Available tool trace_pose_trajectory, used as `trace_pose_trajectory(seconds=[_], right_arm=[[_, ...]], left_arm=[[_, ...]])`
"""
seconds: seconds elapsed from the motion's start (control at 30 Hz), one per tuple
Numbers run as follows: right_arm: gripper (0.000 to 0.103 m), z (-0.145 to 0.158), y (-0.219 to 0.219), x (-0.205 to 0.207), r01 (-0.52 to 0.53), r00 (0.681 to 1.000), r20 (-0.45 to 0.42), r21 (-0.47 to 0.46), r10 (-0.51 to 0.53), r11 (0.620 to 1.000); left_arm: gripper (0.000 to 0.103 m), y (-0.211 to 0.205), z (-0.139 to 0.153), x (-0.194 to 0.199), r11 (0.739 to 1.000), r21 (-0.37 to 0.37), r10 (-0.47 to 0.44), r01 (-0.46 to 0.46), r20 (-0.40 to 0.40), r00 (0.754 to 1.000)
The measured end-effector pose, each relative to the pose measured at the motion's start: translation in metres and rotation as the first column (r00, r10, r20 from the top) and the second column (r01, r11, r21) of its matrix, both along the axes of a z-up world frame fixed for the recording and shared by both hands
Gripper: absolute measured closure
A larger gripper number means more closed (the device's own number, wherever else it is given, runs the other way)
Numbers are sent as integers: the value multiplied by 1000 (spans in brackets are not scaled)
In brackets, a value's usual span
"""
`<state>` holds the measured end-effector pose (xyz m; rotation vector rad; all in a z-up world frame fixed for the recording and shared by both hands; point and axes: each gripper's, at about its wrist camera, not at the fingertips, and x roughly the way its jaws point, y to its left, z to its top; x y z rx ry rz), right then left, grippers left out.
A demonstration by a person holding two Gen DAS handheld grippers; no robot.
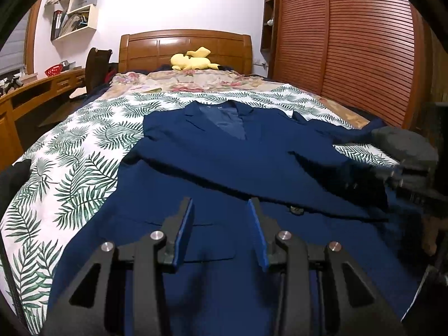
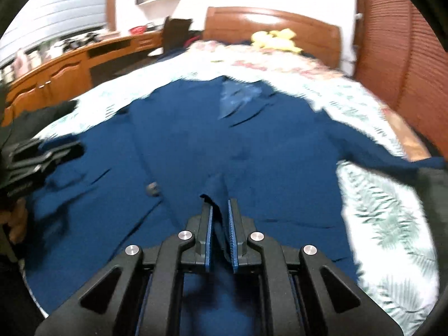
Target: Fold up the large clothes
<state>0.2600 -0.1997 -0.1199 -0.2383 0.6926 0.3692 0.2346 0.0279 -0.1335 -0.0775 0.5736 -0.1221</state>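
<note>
across the middle of both frames lies the jacket, a dark blue blazer spread face up on a bed with a leaf-print cover, collar toward the headboard at the top, hem toward the cameras at the bottom. one sleeve crosses the chest diagonally in the left wrist view, and a button shows near the front edge.

at lower centre of the right wrist view, the right gripper has its jaws drawn together on a raised ridge of the blue cloth, a narrow fold standing up between the pads; it looks like a front edge or sleeve end, though blur leaves that unsure. the left gripper hangs over the lower front panel with its jaws apart and nothing between them; cloth shows only below the gap.

the step in hand appears to be taking hold for a fold. to do it well, the pinch should catch the whole edge, lining included, so no layer slips. the left gripper would best take a matching point at the same height on the jacket, so the fold line stays straight. lifting should be low and slow, keeping the crossed sleeve flat and the button clear of the crease.
</note>
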Motion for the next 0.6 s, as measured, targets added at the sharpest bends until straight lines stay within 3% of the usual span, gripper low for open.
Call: trace_pose_trajectory(seconds=[0.13,0.27,0.33,0.37,0.4,0.6], right_arm=[[95,13,-25,10,93,996,4,-21,-93,995],[88,13,-48,28,158,987,2,-62,-158,986],[71,14,-64,40,178,984,7,-72,-178,981],[49,13,-71,44,185,983,11,-72,-184,980],[39,14,-79,51,194,981,16,-73,-193,978],[39,5,-121,106,239,970,-7,-143,-242,961]], left_arm=[[65,0,0,0,1000,-5,-7,7,-2,1000],[65,-1,1,-1,1000,-2,-14,14,3,1000],[65,-3,1,-2,1000,1,-20,20,2,1000],[65,-3,1,-1,1000,5,-19,19,1,1000],[65,-4,1,-1,1000,9,-19,19,0,1000],[65,-7,0,-2,999,15,-34,34,-6,999]])
